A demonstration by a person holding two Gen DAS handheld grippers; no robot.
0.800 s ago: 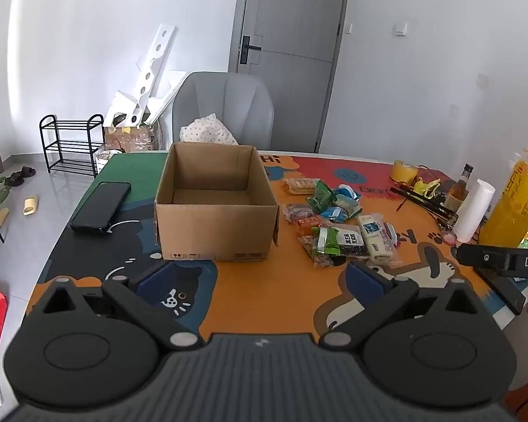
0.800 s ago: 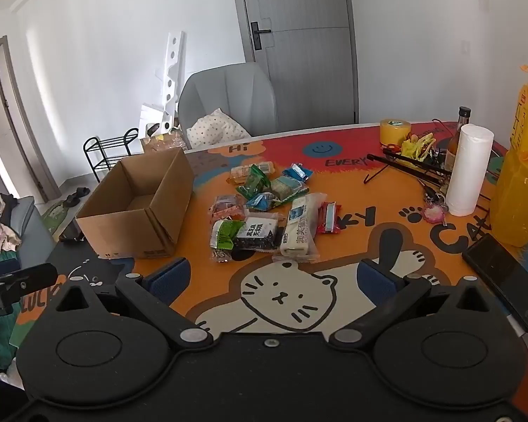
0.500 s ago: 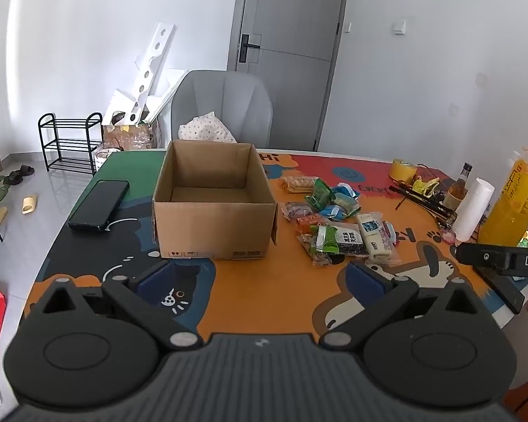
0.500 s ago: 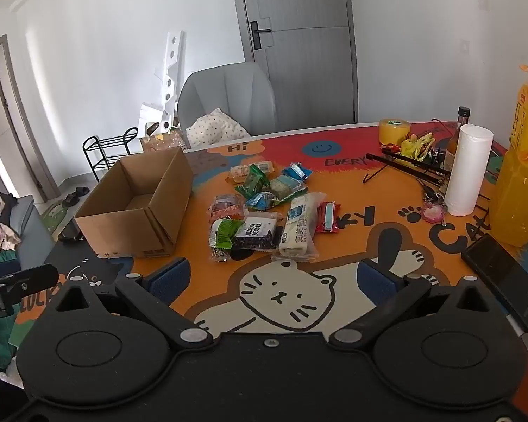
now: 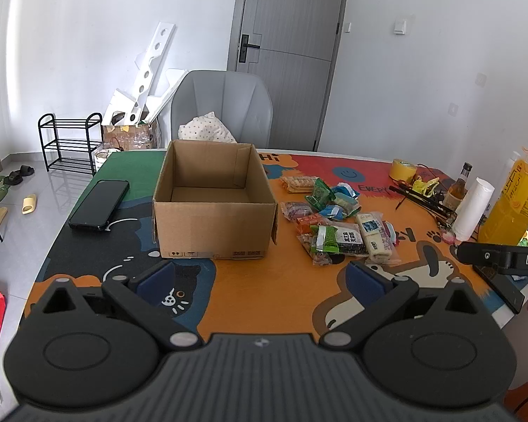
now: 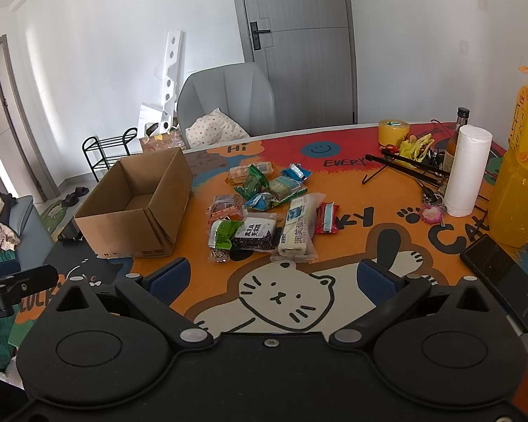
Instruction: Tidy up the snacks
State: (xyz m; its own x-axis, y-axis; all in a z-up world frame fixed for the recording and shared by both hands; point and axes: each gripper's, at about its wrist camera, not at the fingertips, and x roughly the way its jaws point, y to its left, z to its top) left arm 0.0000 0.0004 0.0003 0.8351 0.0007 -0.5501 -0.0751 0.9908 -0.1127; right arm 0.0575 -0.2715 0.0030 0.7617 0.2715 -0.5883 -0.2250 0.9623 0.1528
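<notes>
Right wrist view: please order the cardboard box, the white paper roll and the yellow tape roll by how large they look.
1. cardboard box
2. white paper roll
3. yellow tape roll

The tape roll lies farthest from the camera, so its true size is less sure.

"EVERY", "HI" on table mat [image 6: 341, 190]

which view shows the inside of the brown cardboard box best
The left wrist view. It faces the open brown cardboard box almost head-on, showing its back wall, both side walls and a strip of bare floor. The right wrist view sees the box from its corner at an angle, so the near walls hide much of the floor.
</notes>
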